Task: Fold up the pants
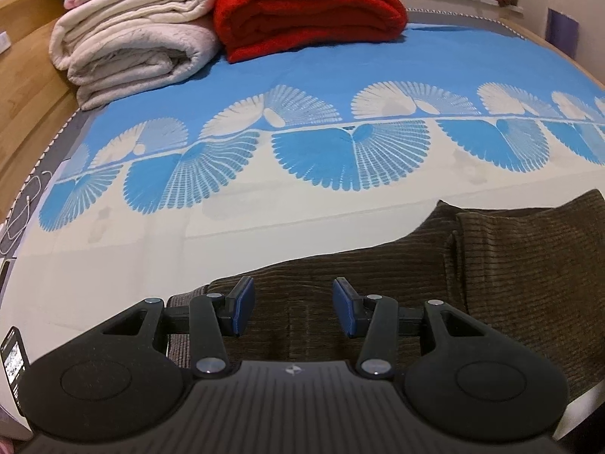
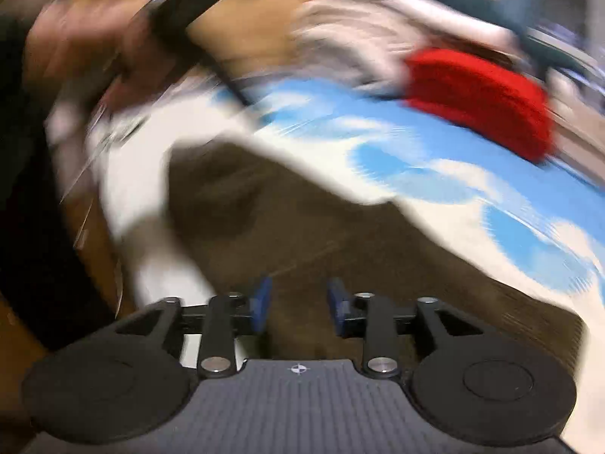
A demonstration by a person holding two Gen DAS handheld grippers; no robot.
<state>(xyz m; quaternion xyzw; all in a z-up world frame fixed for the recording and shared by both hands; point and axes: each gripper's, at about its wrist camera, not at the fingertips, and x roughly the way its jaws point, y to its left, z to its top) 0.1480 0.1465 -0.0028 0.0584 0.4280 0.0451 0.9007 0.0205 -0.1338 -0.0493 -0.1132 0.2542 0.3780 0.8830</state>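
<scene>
Brown corduroy pants lie on the bed's blue and white sheet, stretching from below my left gripper to the right edge, with a folded layer on top at the right. My left gripper is open just above the pants, nothing between its blue pads. In the blurred right wrist view the pants fill the lower middle. My right gripper is open over them and holds nothing.
Folded white blankets and a folded red blanket sit at the far side of the bed. A wooden bed frame runs along the left, with a white cable and a phone beside it.
</scene>
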